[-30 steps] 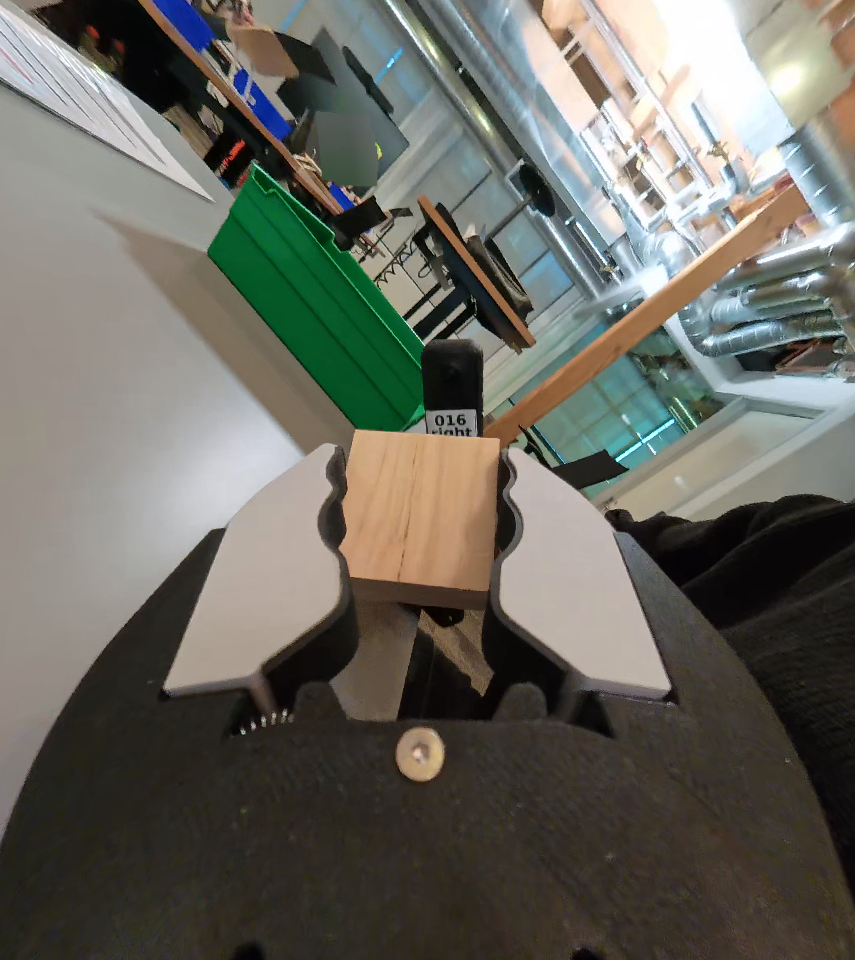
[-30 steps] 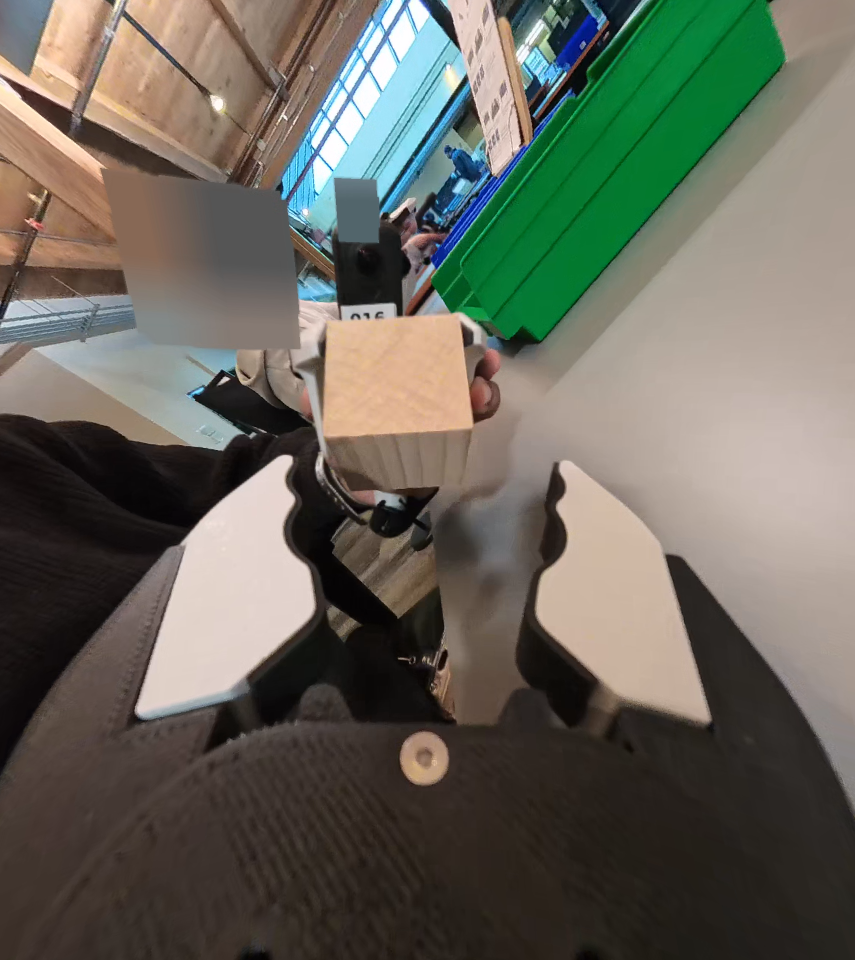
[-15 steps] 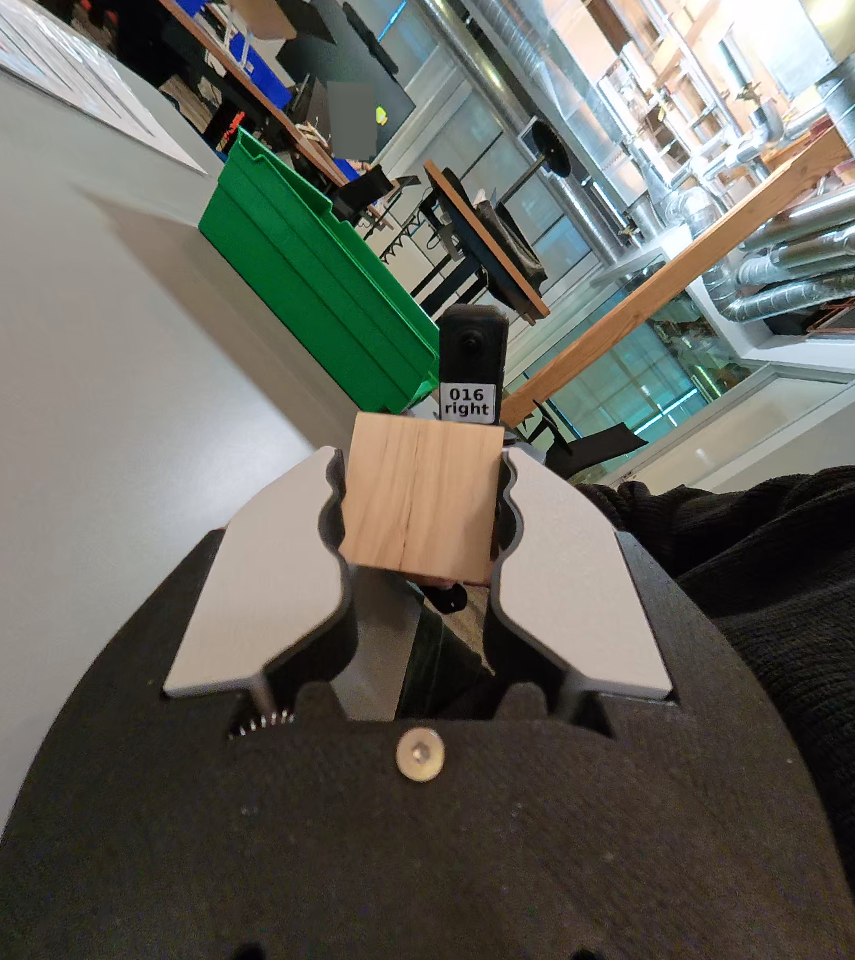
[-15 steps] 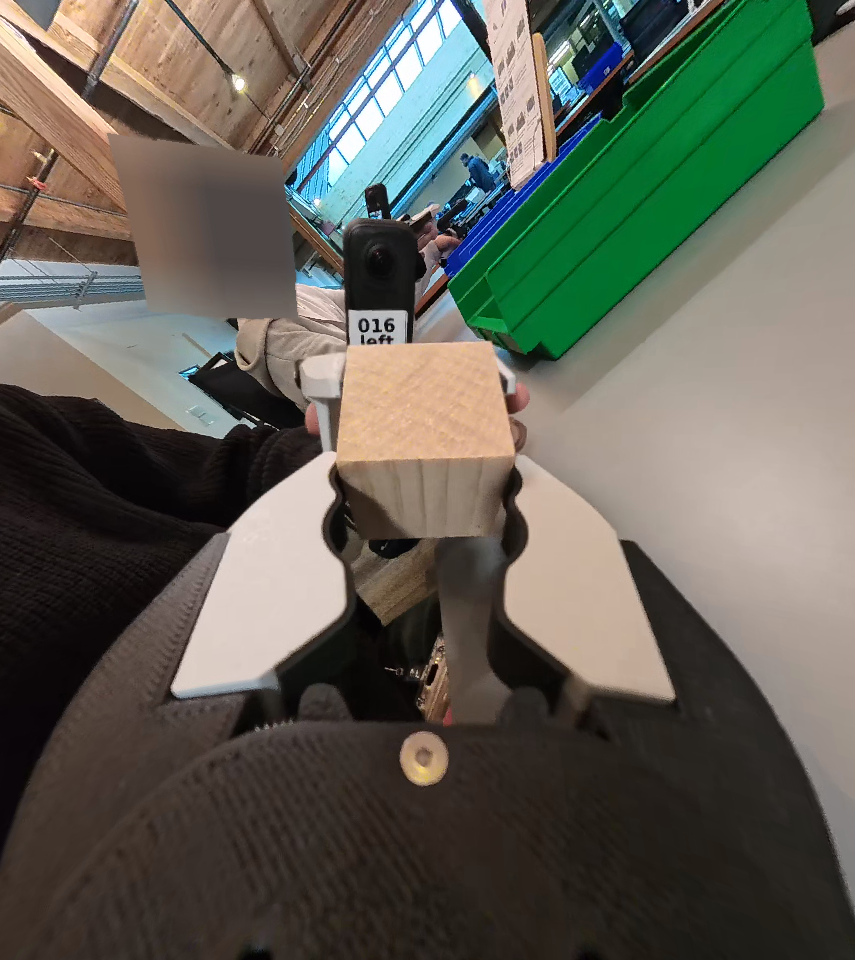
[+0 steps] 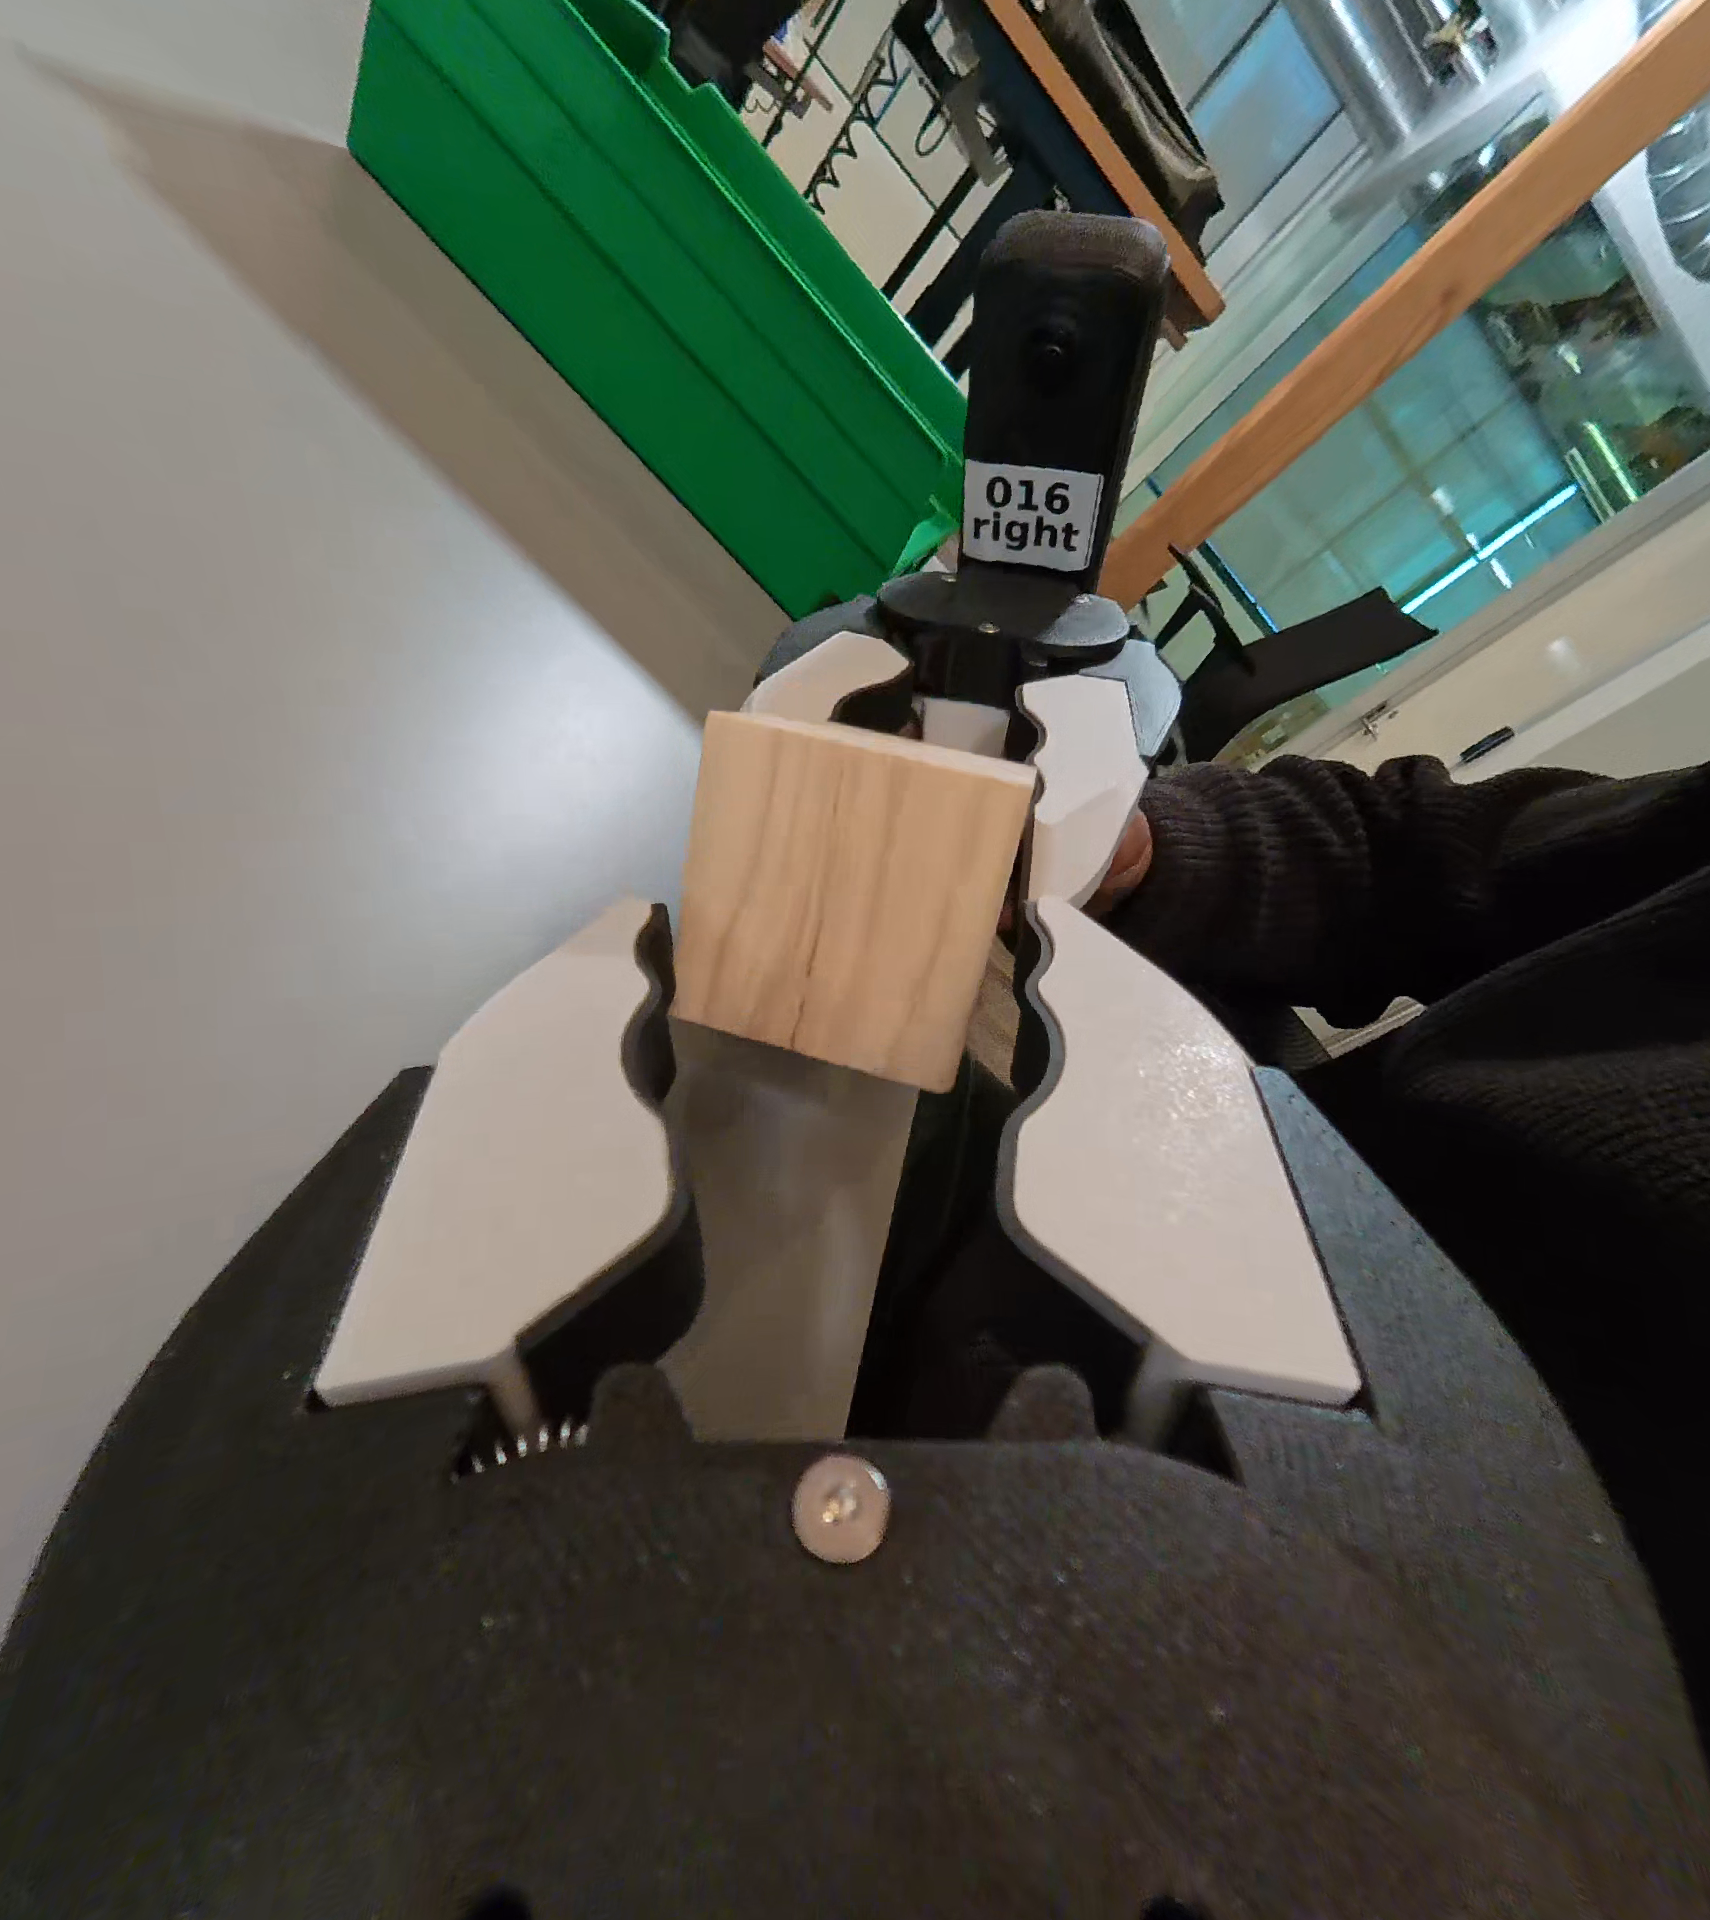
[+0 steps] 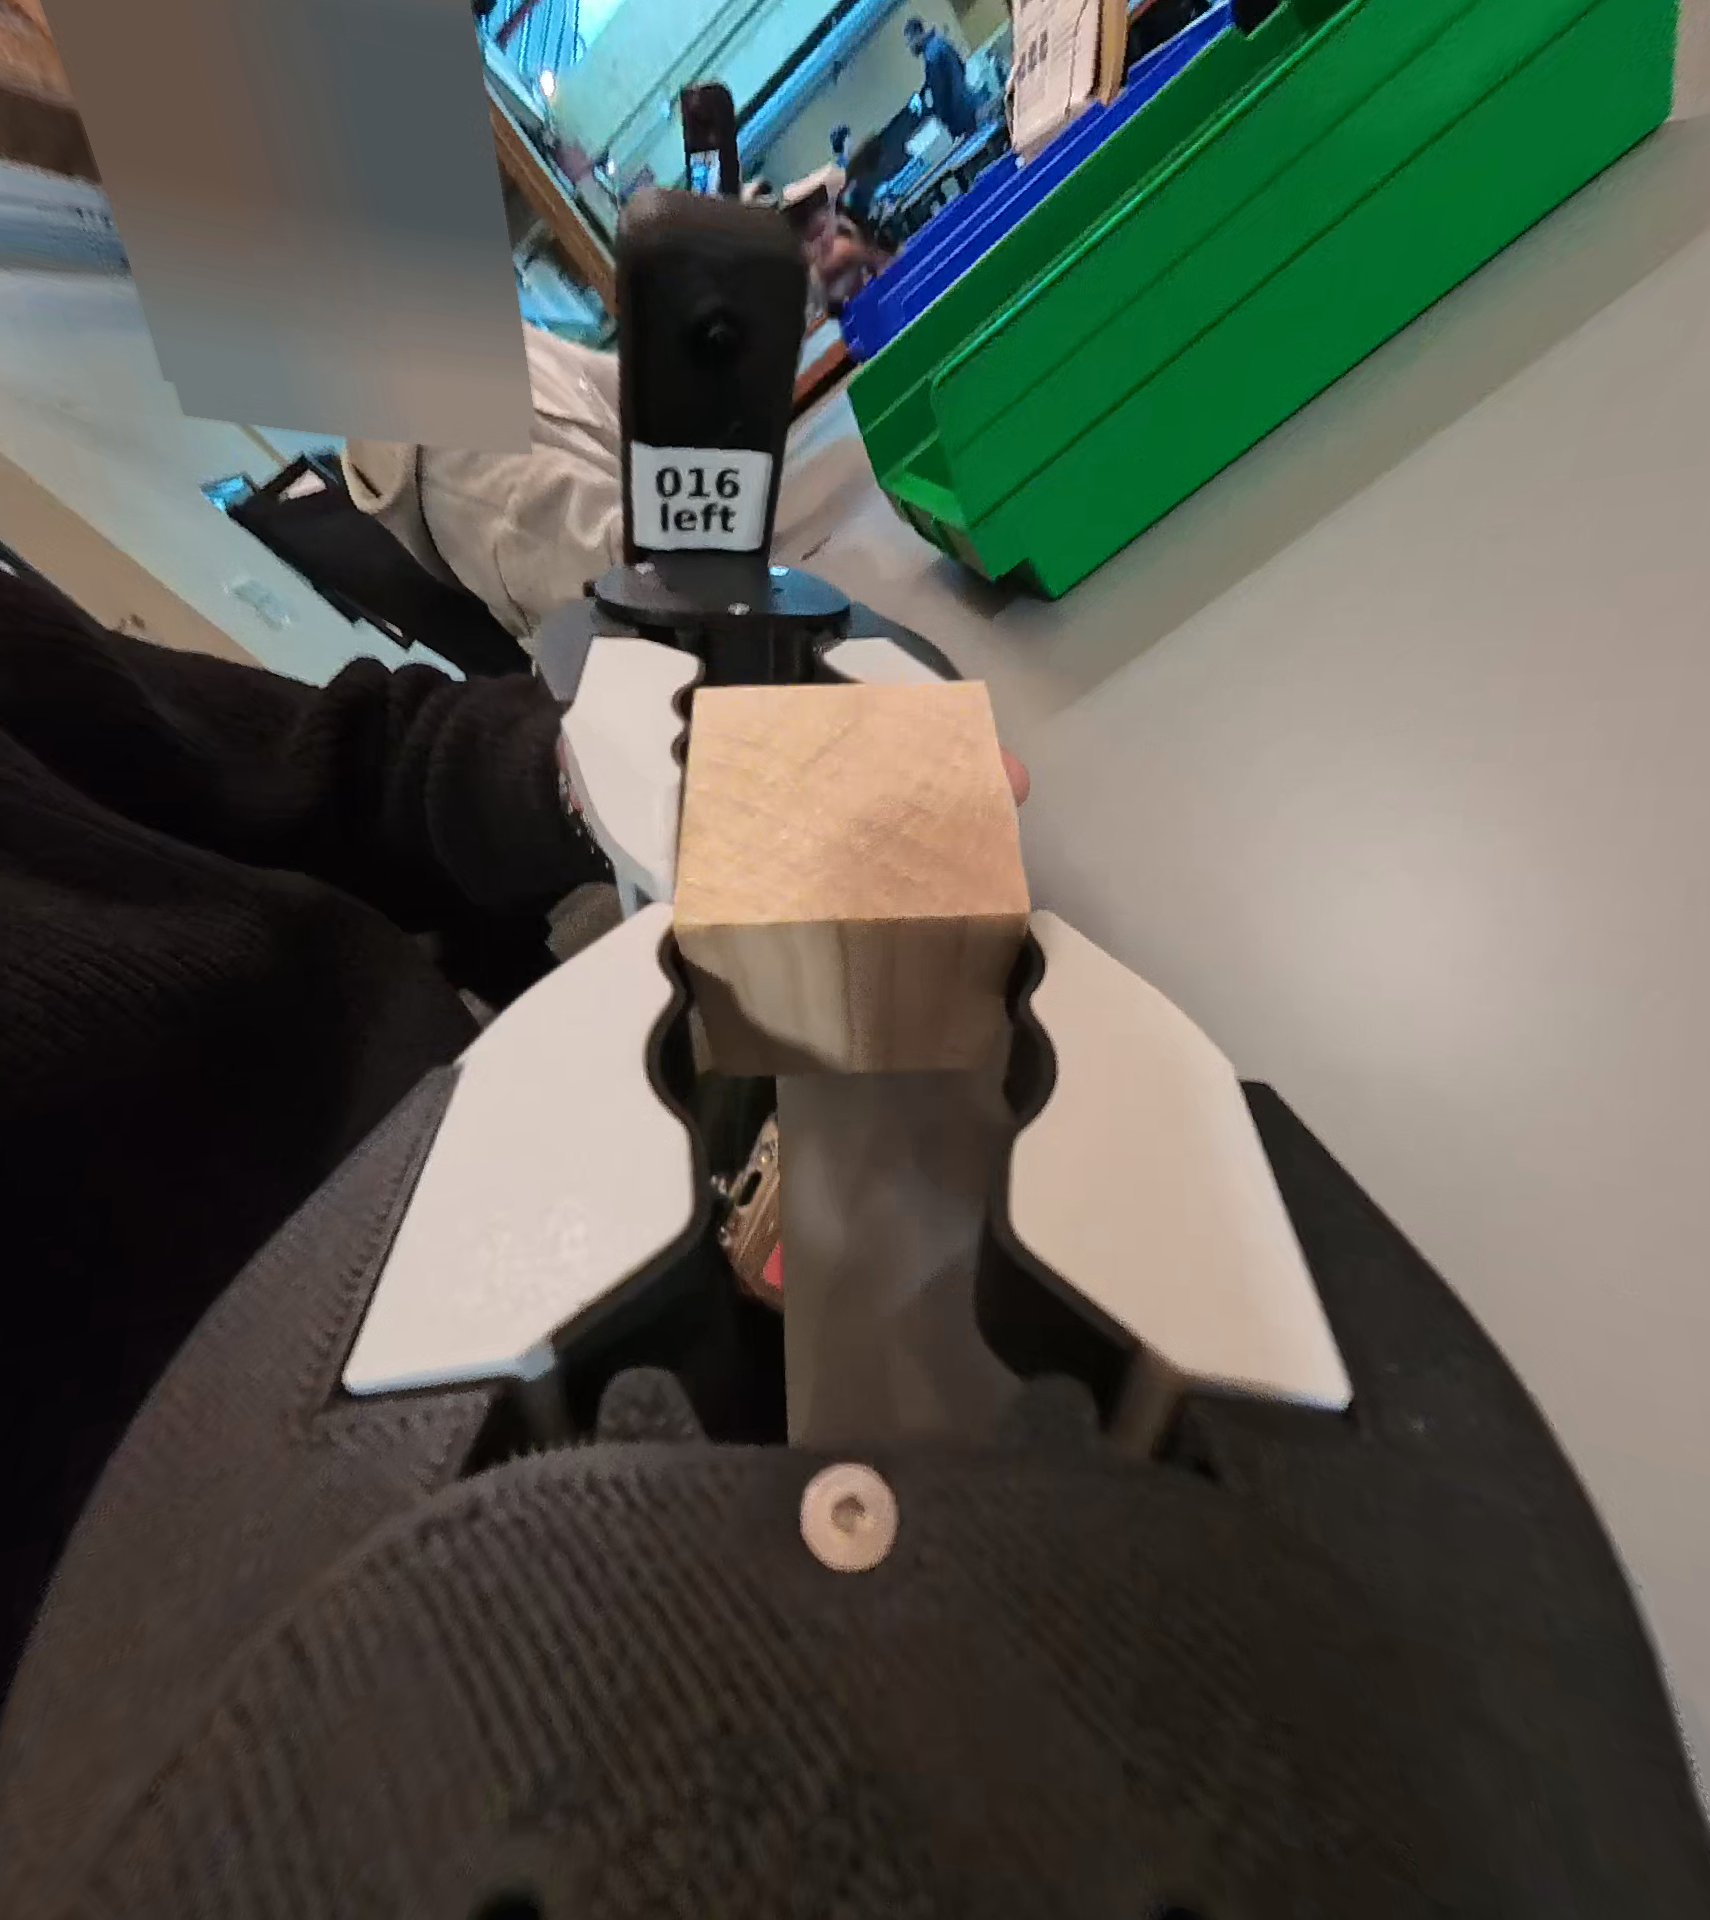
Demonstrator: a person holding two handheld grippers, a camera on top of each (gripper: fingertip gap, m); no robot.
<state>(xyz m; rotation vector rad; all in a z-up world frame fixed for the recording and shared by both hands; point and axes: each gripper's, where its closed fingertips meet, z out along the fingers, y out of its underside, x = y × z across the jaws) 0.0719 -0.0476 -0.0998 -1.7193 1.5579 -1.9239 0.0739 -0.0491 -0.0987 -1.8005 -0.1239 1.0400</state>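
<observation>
Right claw (image 6: pixel 849 997) clamped, fingers centre frame; left claw (image 5: pixel 846 977) fingers spread with a gap either side. Claws face each other tip to tip. Black sleeve (image 5: pixel 1350 883) at right of left view.

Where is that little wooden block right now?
The wooden block is in the air between the two tools, gripped by the right tool, with the open left tool around it, above the grey table.

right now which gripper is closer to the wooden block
Right: the right gripper is clamped on the wooden block. The left gripper flanks its other end, jaws slightly apart, a gap showing on one side.
</observation>
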